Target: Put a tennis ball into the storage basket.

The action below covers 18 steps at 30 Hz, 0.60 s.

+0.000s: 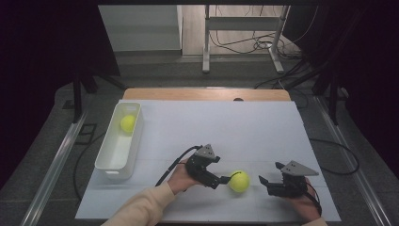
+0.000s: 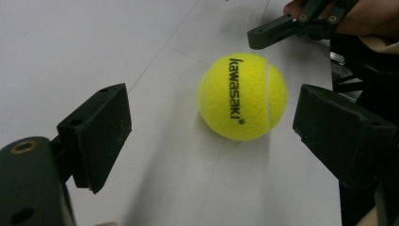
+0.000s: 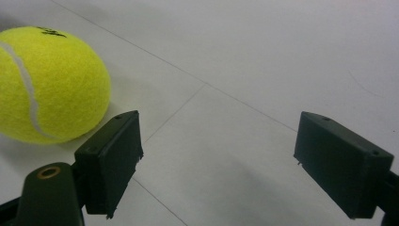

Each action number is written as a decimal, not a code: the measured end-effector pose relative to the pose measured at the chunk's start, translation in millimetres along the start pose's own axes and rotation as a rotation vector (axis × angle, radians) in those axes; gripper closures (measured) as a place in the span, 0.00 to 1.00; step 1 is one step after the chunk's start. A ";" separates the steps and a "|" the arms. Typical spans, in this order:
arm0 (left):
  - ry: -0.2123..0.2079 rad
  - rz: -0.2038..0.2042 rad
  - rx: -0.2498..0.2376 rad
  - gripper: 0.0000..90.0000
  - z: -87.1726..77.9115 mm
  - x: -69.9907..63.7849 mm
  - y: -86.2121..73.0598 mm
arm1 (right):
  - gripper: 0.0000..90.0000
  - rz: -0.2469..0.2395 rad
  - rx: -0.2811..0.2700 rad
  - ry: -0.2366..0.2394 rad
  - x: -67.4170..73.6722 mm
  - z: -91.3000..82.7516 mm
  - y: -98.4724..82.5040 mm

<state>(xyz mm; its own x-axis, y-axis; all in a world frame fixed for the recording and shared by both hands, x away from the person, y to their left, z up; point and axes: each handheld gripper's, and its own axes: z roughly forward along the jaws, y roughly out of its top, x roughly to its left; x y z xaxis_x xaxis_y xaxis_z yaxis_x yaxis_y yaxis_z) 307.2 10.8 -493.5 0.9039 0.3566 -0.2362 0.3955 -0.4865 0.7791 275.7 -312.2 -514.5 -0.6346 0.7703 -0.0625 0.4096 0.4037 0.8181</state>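
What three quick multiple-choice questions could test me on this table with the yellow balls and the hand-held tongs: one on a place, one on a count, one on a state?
1. Where is the ball that is not in the tray?
A. on the floor
B. on the white table between the two tongs
C. on the wooden strip at the far edge

2. How many yellow balls are there?
A. one
B. two
C. four

3. How do the left tongs stand?
A. open, ball not yet gripped
C. shut on the ball
B. shut on the tray

Answers:
1 B: the near ball lies on the table between the left tongs and right tongs.
2 B: a second ball sits in the white tray.
3 A: both pads stand clear of the ball.
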 end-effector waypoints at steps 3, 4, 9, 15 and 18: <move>-0.007 0.003 0.011 0.14 4.0 -2.3 0.8 | 0.18 0.000 0.001 0.000 0.1 0.1 0.0; -0.007 0.003 0.011 0.14 4.0 -2.3 0.8 | 0.18 0.000 0.001 0.000 0.1 0.1 0.0; -0.013 0.008 0.021 0.13 9.6 -4.7 2.1 | 0.18 -0.001 0.001 0.000 0.1 0.1 0.0; -0.018 0.013 0.041 0.13 17.6 -7.0 3.4 | 0.18 -0.001 0.001 0.000 0.1 0.2 0.0; -0.023 0.015 0.048 0.12 21.0 -8.6 4.0 | 0.18 -0.002 0.001 0.000 0.1 0.2 0.0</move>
<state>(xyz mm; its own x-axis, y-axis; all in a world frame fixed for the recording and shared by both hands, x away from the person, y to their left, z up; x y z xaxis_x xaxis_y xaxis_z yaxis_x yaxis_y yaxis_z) 304.5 -11.0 -500.6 0.9130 0.3309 -0.2388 0.3890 -0.5290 0.7542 275.8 -312.0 -514.7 -0.6352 0.7697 -0.0640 0.4094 0.4058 0.8172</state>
